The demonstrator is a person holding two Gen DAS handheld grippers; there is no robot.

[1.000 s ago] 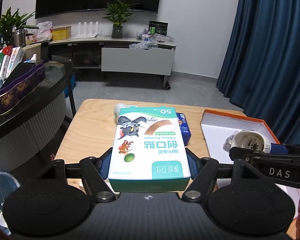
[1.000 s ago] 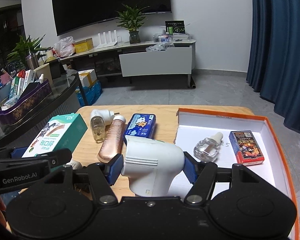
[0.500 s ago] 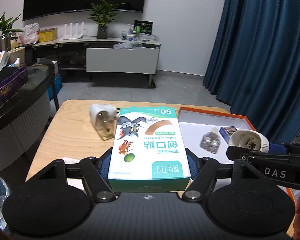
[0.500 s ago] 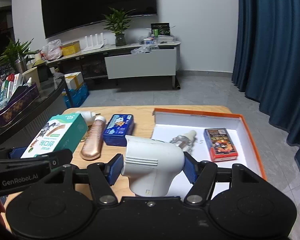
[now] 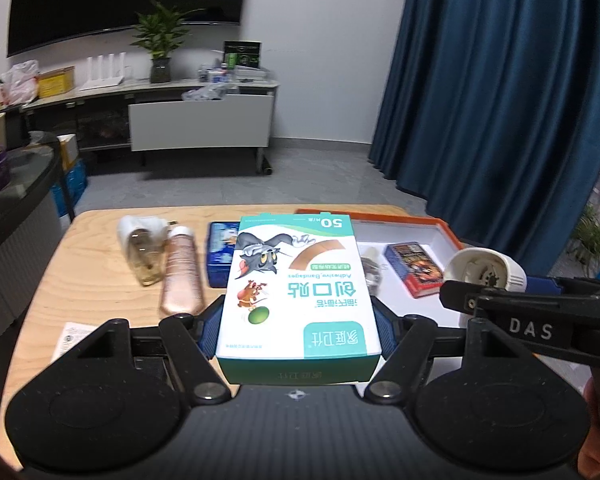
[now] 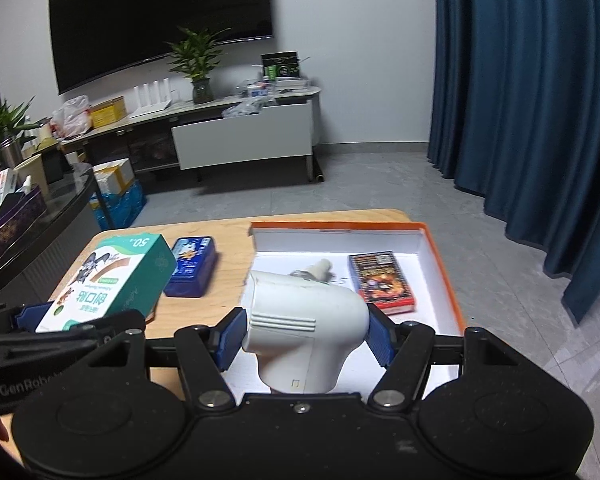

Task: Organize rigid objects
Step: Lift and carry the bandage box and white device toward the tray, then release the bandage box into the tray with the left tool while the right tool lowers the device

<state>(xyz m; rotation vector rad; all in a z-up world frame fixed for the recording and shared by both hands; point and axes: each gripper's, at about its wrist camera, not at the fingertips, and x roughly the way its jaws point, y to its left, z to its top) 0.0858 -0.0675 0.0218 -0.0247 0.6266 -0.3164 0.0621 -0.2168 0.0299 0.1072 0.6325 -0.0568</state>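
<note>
In my left gripper (image 5: 298,322) I grip a green-and-white cardboard box of adhesive bandages (image 5: 296,292) with a cartoon cat and mouse on its lid; the blue pads press both long sides and the box is lifted off the light wooden table (image 5: 92,280). My right gripper (image 6: 306,334) is clamped on a white plastic plug-in device with a ribbed elbow-shaped body (image 6: 304,320), also held in the air.

I take the shallow white tray with an orange rim (image 6: 440,264) as my landmark. The white device hangs over the tray's near left part. Inside the tray, toward its right side, lies a small red printed box (image 6: 382,282), and to its left a clear glass vial with a white cap (image 6: 320,270), partly hidden behind the device. The bandage box is held well to the left of the tray, above the table. Just left of the tray's left wall lies a flat blue tin (image 6: 192,266). Farther left lie a rose-gold metallic tube (image 5: 181,276) and, touching it, a white plug-in holder with an amber bottle (image 5: 144,250).
</note>
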